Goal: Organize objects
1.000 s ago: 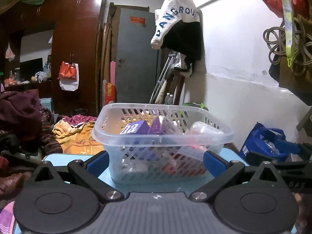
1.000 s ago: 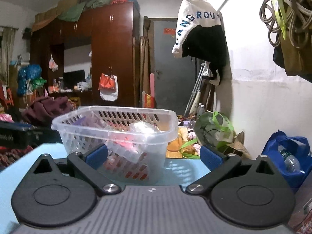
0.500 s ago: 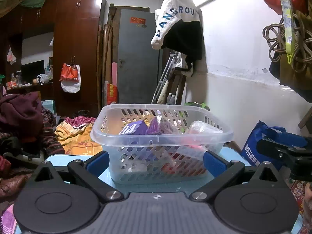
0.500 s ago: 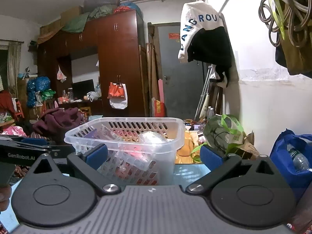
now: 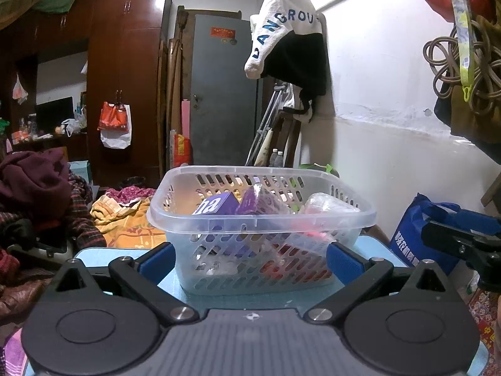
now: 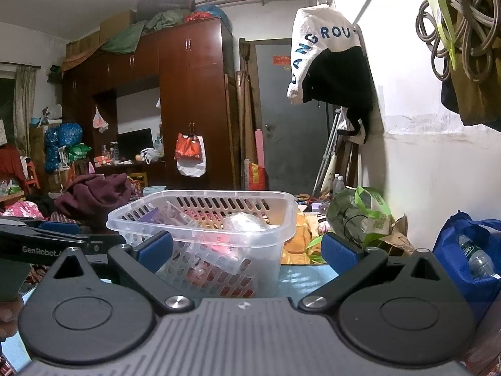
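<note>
Clear slotted basket [image 5: 260, 219] is set on the light-blue table [image 5: 94, 253], dead centre at 12 o'clock of the left camera. Same basket [image 6: 203, 228] is seen at roughly 11 o'clock in the right wrist view. It is loaded: purple box [image 5: 219, 205] lettered "ha" at the basket's 10 o'clock, purple wrapped pack [image 5: 253, 199] touching it on the right, clear wrapped item [image 5: 325, 202] at the basket's 2 o'clock, red and pink packs [image 5: 300, 250] visible low through the slots.

Left gripper [image 5: 250, 258] is held spread wide, nothing gripped; its blue pads [image 5: 156, 258] are seen on either side of the basket base, contact cannot be told. Right gripper [image 6: 247, 250] is likewise spread and carries nothing; its left pad [image 6: 155, 250] overlaps the basket's near wall in view, its right pad [image 6: 339, 252] is well clear at 3 o'clock of the basket.

Right gripper's body [image 5: 463, 238] is seen at 3 o'clock in the left view; left gripper's body [image 6: 40, 244], marked "GenRobot", at 9 o'clock in the right view.

Surroundings: blue bag [image 6: 469, 250] with a bottle at 3 o'clock, green-handled bag [image 6: 360, 216] at 1 o'clock, white-and-black garment [image 6: 328, 62] hung on the wall at 1 o'clock, grey door [image 5: 222, 94] at 12, brown wardrobe [image 5: 125, 78] at 10, clothes pile [image 5: 34, 181] at 9.
</note>
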